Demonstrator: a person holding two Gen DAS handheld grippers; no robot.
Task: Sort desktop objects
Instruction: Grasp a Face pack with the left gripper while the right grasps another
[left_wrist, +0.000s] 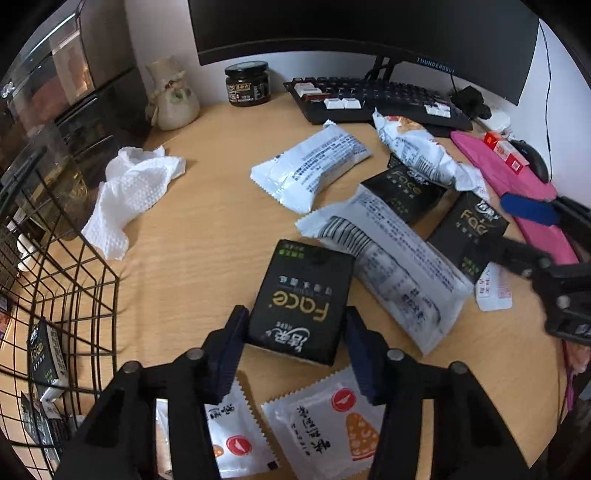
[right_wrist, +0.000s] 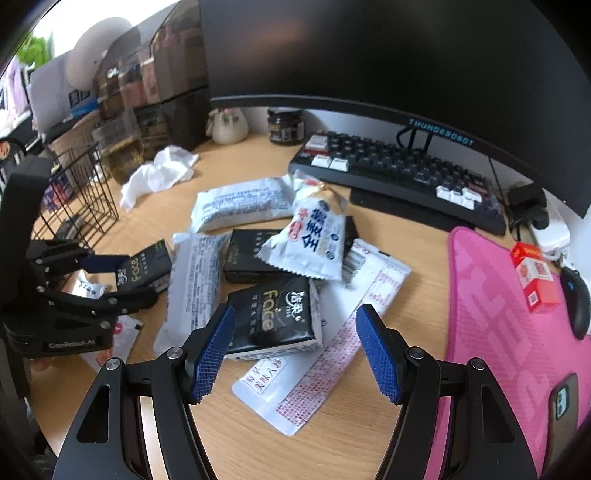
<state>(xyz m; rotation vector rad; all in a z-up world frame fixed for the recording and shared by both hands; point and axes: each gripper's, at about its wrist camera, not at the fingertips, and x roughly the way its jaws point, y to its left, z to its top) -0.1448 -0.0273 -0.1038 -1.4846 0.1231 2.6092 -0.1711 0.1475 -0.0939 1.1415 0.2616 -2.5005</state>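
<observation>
Sorting barely begun: left gripper (left_wrist: 295, 328) closed on black tissue pack (left_wrist: 301, 299) mid-desk, right gripper (right_wrist: 295, 343) open over another; wire basket (left_wrist: 74, 288) (desk's left edge) holding few, most packets (left_wrist: 310, 166) unsorted.

Soft, even daylight is falling across the desk (left_wrist: 207, 236), casting only faint shadows. Both fisheye views are bowing hard toward dark, vignetted corners. Brightness is washing out the upper-left window area (right_wrist: 48, 40), and fine print is smearing slightly.
</observation>
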